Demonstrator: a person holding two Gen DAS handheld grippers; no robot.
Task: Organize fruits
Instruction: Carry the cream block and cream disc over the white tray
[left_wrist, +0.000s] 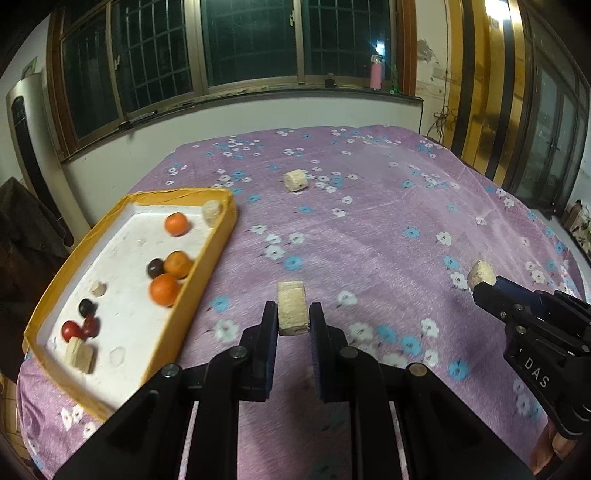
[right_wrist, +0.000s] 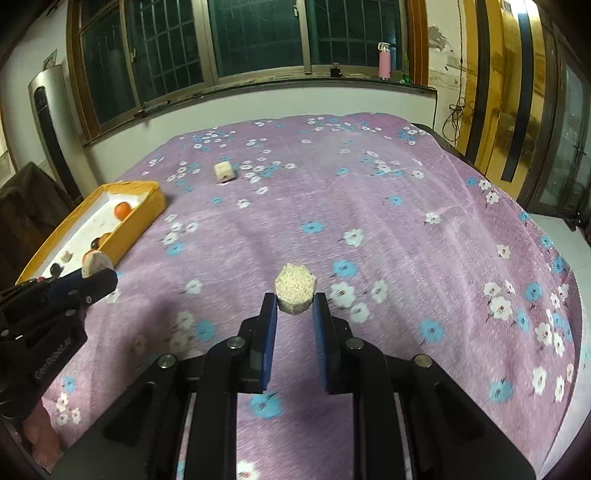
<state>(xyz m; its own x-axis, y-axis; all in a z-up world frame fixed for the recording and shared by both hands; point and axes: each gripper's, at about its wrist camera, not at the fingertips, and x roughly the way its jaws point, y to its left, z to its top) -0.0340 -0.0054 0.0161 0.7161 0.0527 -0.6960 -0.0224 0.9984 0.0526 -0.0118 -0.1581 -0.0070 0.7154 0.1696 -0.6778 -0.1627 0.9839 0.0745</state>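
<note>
Left claw (left_wrist: 293, 314) clamped on a beige chunk (left_wrist: 292, 308), held above the floral cloth (left_wrist: 369, 229), just right of the yellow tray (left_wrist: 207, 266). Right claw (right_wrist: 294, 306) clamped on a second chunk (right_wrist: 295, 293), over the cloth mid-surface. Tray holds three oranges (left_wrist: 176, 223), small dark and red fruits (left_wrist: 85, 307) and several beige chunks. Third chunk (left_wrist: 295, 180) lies loose on the cloth, farther back, well apart from both claws.
</note>
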